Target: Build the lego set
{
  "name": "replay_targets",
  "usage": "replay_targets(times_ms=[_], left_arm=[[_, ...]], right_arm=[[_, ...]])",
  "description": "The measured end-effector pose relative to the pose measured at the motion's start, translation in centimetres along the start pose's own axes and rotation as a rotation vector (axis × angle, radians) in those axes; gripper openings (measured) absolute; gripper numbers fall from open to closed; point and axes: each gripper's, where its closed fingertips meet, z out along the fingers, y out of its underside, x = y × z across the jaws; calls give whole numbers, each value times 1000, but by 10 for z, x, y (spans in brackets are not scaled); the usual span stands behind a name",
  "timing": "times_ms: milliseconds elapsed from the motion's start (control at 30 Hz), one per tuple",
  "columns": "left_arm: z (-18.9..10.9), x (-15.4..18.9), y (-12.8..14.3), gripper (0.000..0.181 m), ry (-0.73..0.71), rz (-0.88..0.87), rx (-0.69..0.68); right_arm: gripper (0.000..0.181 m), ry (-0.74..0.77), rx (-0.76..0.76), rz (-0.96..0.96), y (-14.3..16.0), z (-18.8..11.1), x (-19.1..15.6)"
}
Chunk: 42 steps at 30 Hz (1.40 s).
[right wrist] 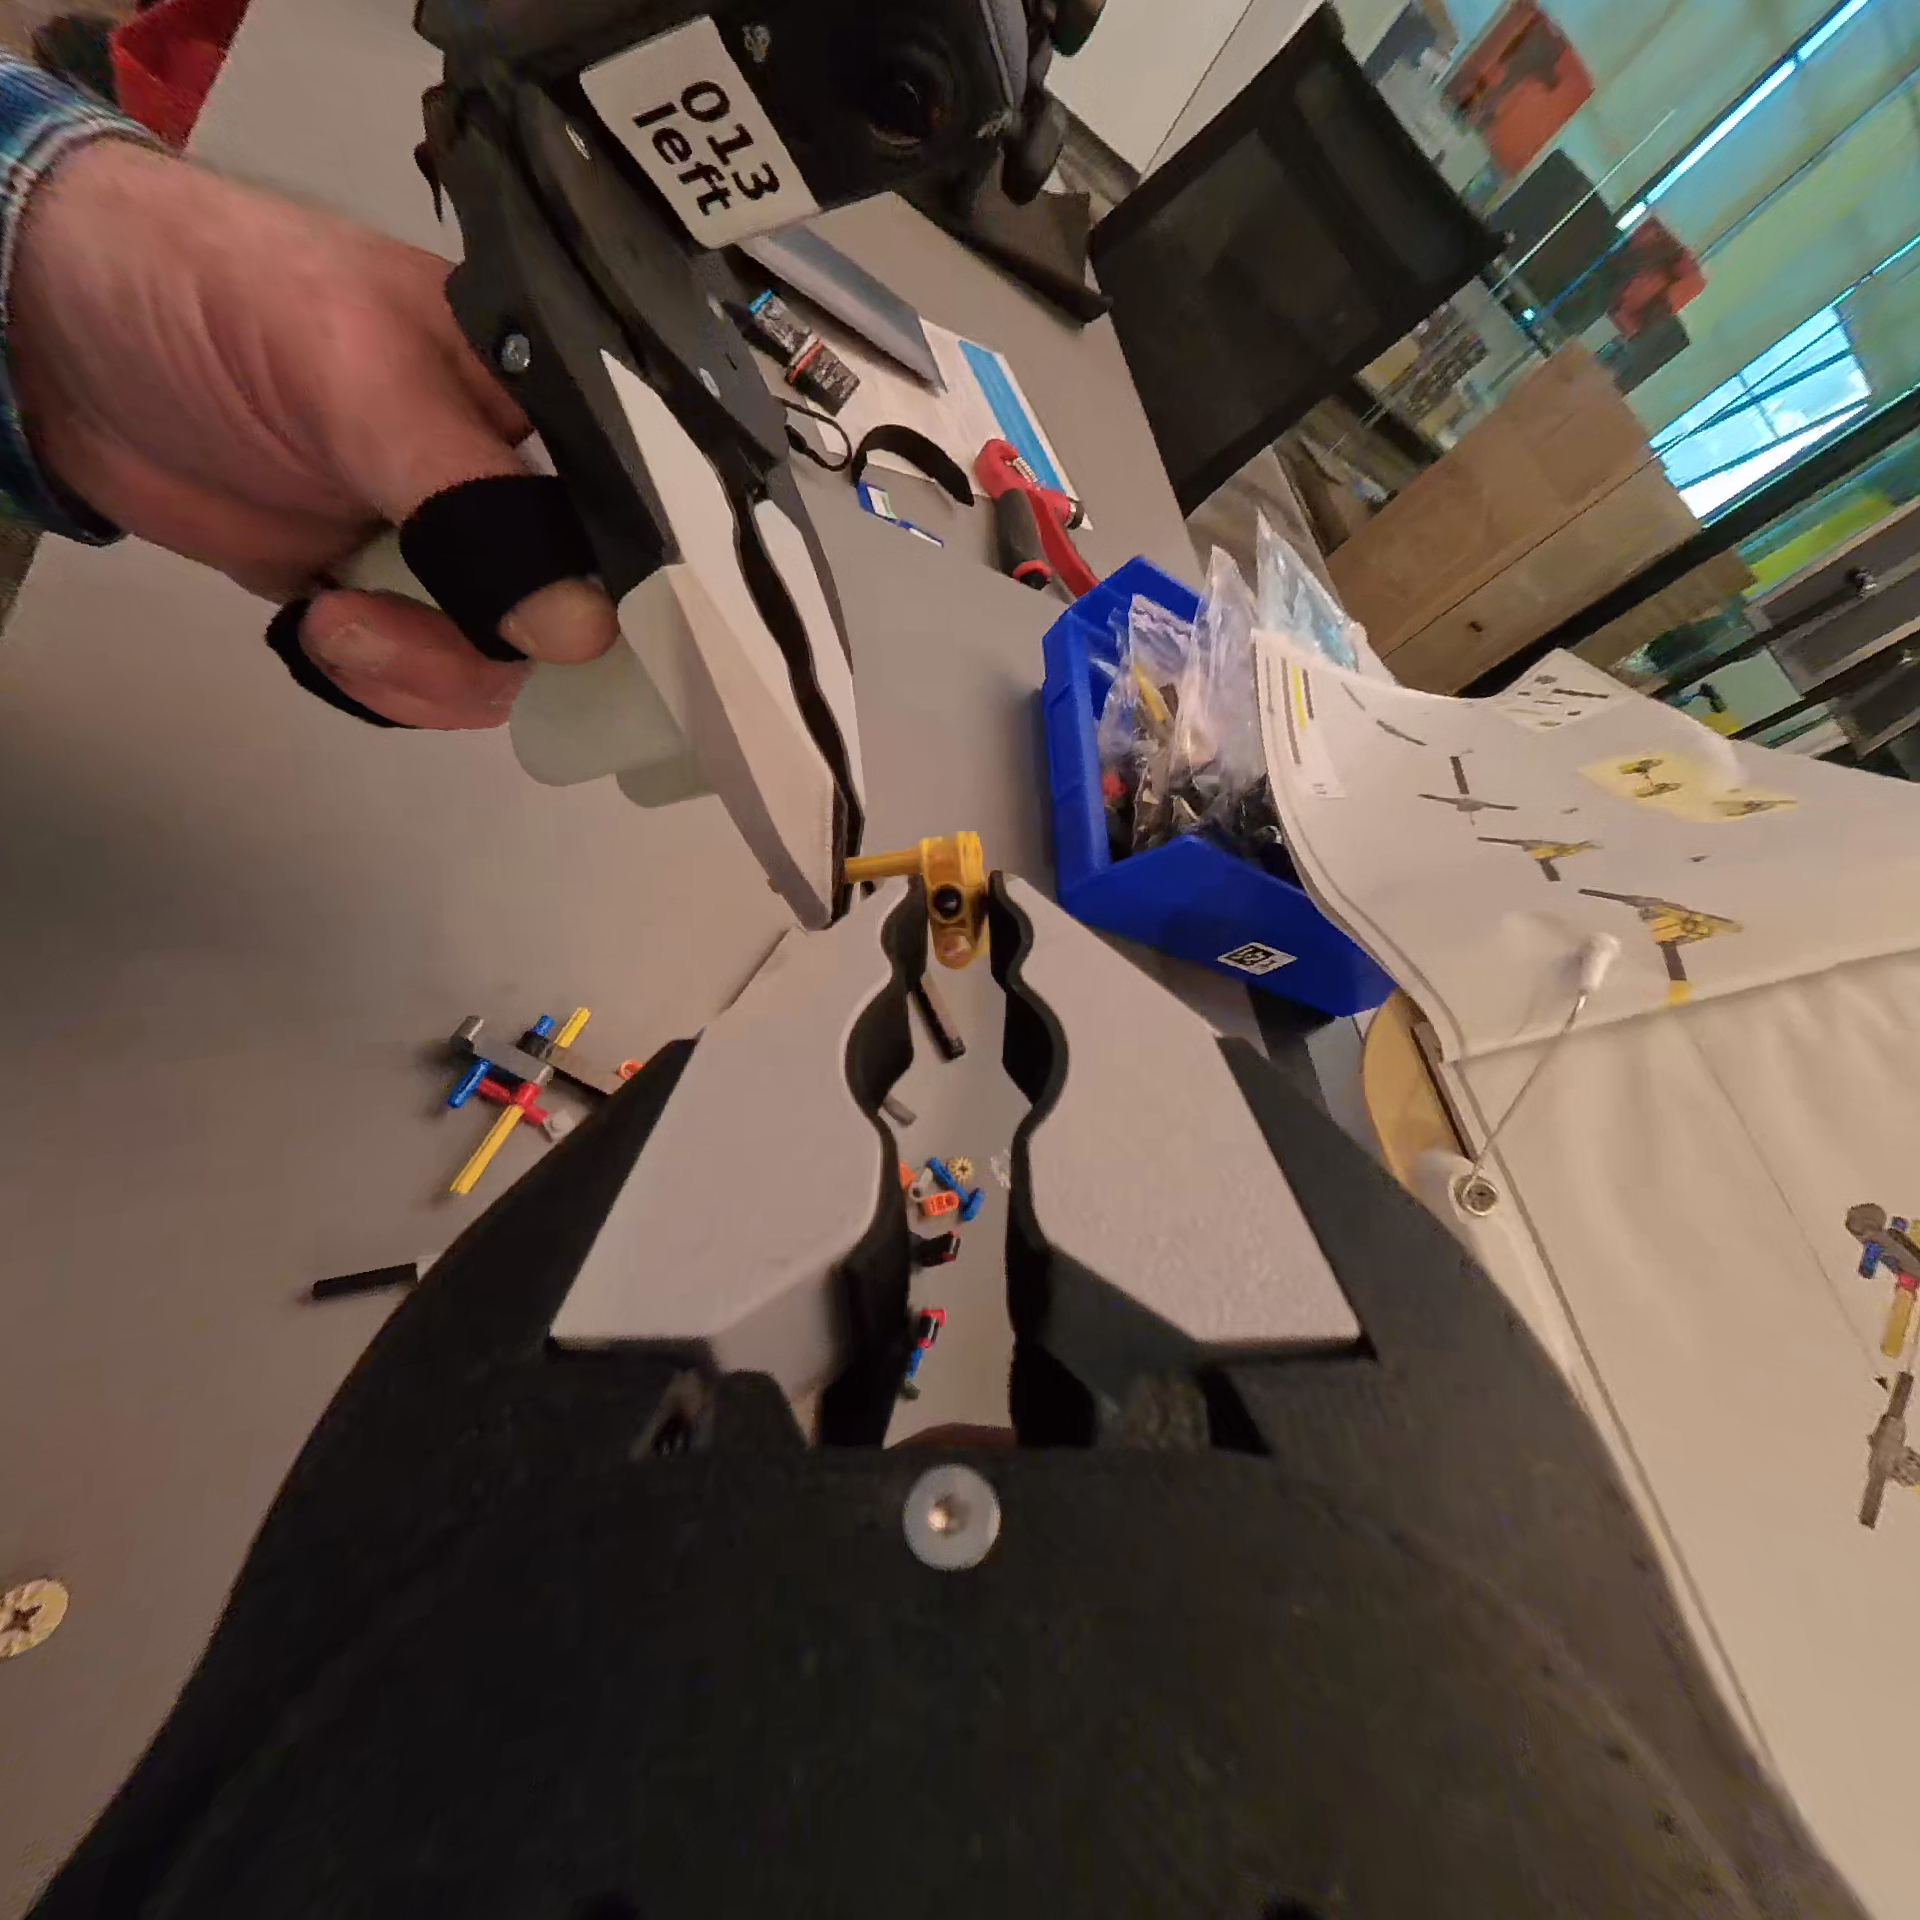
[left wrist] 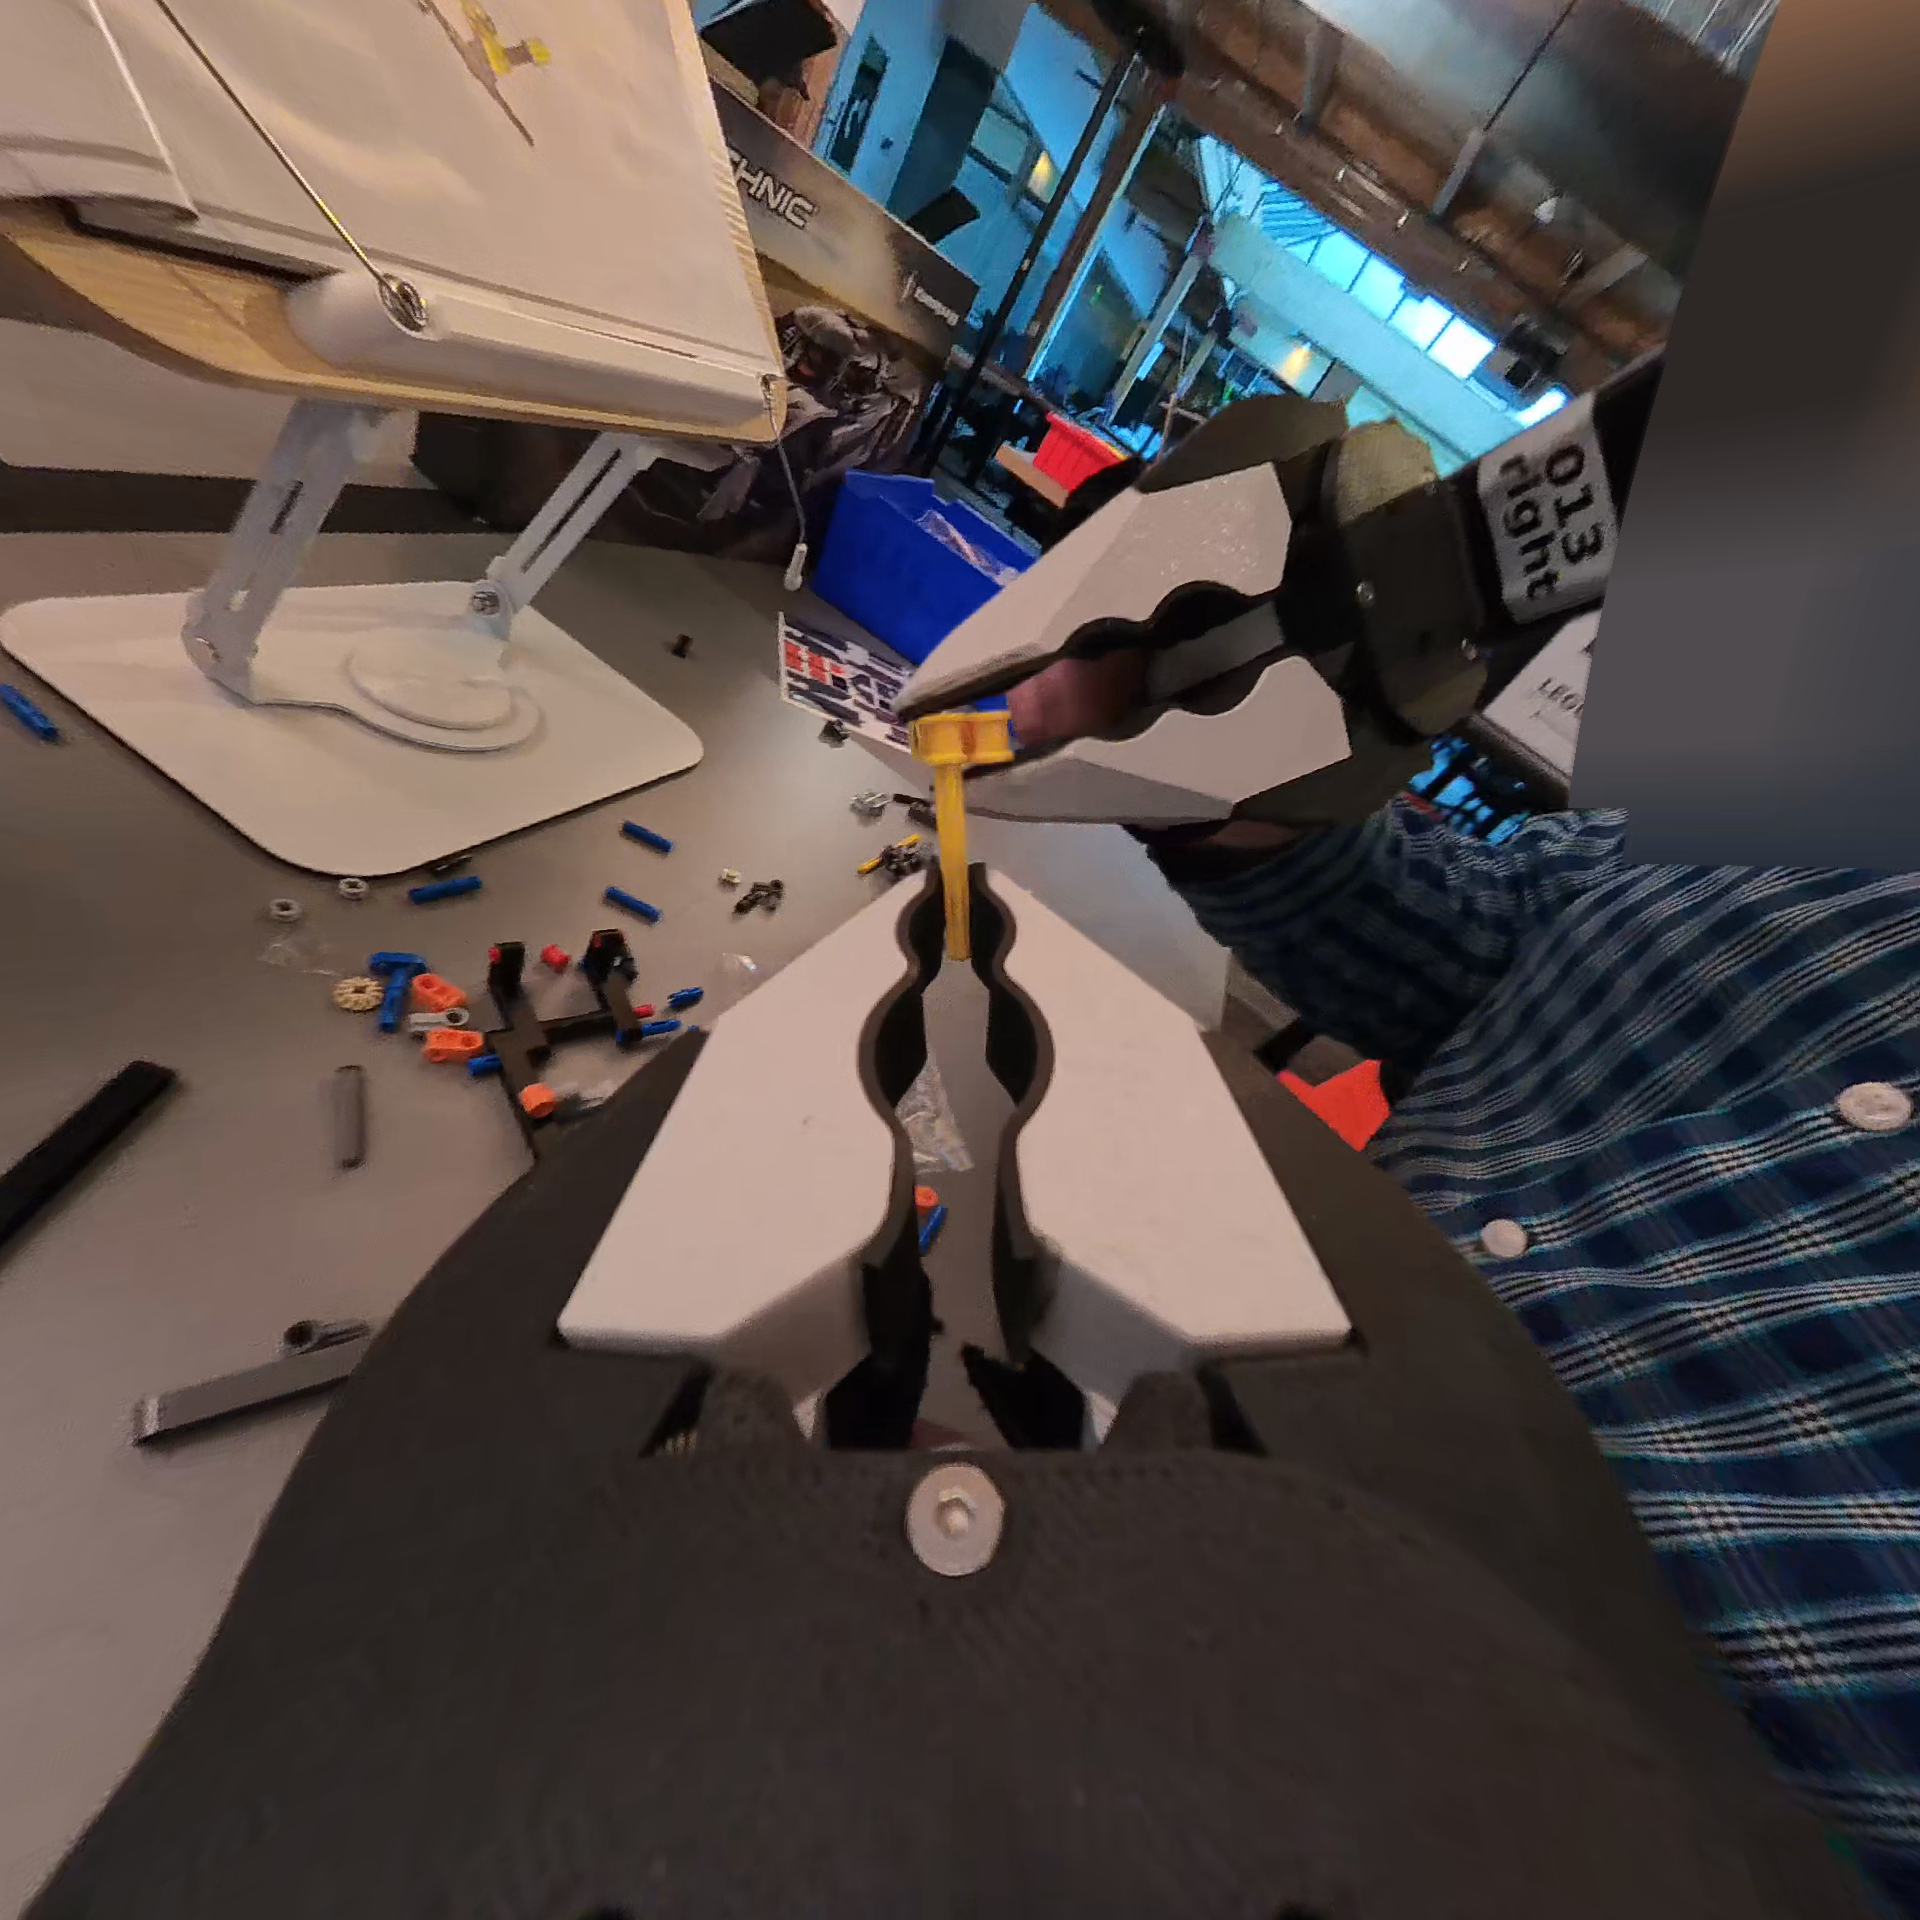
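We are early in the build: the left claw (left wrist: 954, 914) is closed on the yellow axle (left wrist: 952, 862), the right claw (right wrist: 954, 914) is closed on its yellow connector (right wrist: 954, 894), and one small subassembly (right wrist: 514, 1081) and many loose pieces (left wrist: 436, 1013) lie on the desk (left wrist: 208, 1195).

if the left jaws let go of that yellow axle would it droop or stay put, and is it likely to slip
The yellow axle looks like stiff plastic, so it probably would not droop. The right gripper grips only the yellow connector on its end, so the axle might pivot or slide out. It looks small and light, and its smooth surface may slip.

Grey table (left wrist: 727, 810): scattered loose lego pieces (left wrist: 540, 997), white book stand (left wrist: 343, 727), blue parts bin (right wrist: 1174, 883), sticker sheet (left wrist: 831, 675) are carried.
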Motion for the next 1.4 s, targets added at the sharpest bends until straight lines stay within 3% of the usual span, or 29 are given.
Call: replay_targets(times_ms=[133,333,567,667,800,1033,1167,1333,1400], left_arm=[[-5,-3,6,2,-38,120,-20],[-12,6,-2,2,6,266,61],[-23,23,-11,2,77,449,58],[-24,29,-12,2,35,626,-22],[-22,31,-16,1,-44,832,-91],[-16,34,-18,2,-81,1045,-124],[-20,28,-22,12,-87,972,-126],[-20,31,-18,76,52,607,-113],[-18,43,-18,84,141,505,-96]], right_arm=[[15,-55,21,27,-1,2,-6],[21,-86,73,59,-15,-7,-5],[38,-601,222,658,-31,-31,-12],[34,-778,345,945,-37,-37,-5],[31,-948,423,1124,-44,-41,-16],[7,-984,482,1073,-54,-45,-32],[5,-831,452,876,-53,-40,-38],[5,-622,376,561,-51,-35,-43],[5,-585,374,512,-52,-34,-44]])
